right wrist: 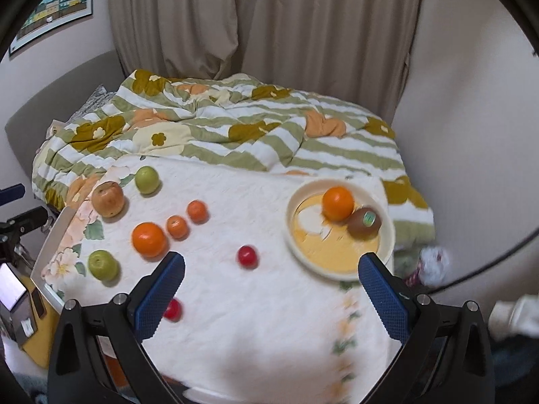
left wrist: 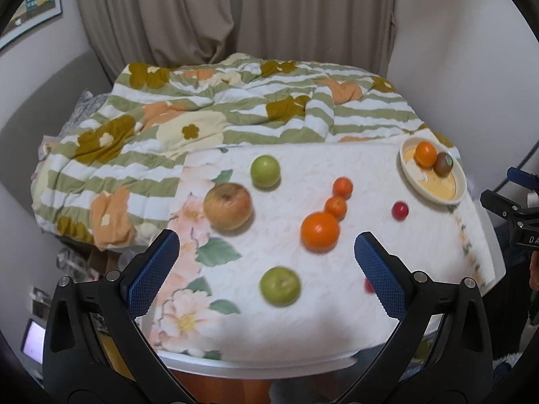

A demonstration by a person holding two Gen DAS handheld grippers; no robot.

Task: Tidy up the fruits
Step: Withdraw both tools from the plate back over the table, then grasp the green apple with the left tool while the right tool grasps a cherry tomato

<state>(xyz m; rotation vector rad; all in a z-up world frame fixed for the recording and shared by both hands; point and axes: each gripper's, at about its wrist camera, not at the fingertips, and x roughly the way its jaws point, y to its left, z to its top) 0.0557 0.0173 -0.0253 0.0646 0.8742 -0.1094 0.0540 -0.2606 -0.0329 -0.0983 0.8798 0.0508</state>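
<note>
A cream plate (right wrist: 384, 252) (left wrist: 458, 198) holds an orange (right wrist: 338, 203) (left wrist: 425, 154) and a kiwi (right wrist: 364, 223) (left wrist: 443, 164). Loose on the white cloth lie a big orange (left wrist: 320, 231) (right wrist: 149, 239), two small oranges (left wrist: 336, 206) (left wrist: 342, 187), two green apples (left wrist: 280, 285) (left wrist: 265, 171), a brownish apple (left wrist: 227, 206) (right wrist: 107, 199) and two small red fruits (left wrist: 400, 210) (right wrist: 247, 256) (right wrist: 172, 309). My left gripper (left wrist: 266, 266) is open and empty above the near green apple. My right gripper (right wrist: 271, 279) is open and empty, between the red fruit and the plate.
The table (left wrist: 262, 365) has a white floral cloth (right wrist: 256, 336). A striped flowered quilt (left wrist: 202, 114) on a bed lies behind it. Curtains (right wrist: 262, 27) hang at the back. A phone screen (right wrist: 11, 286) sits left of the table.
</note>
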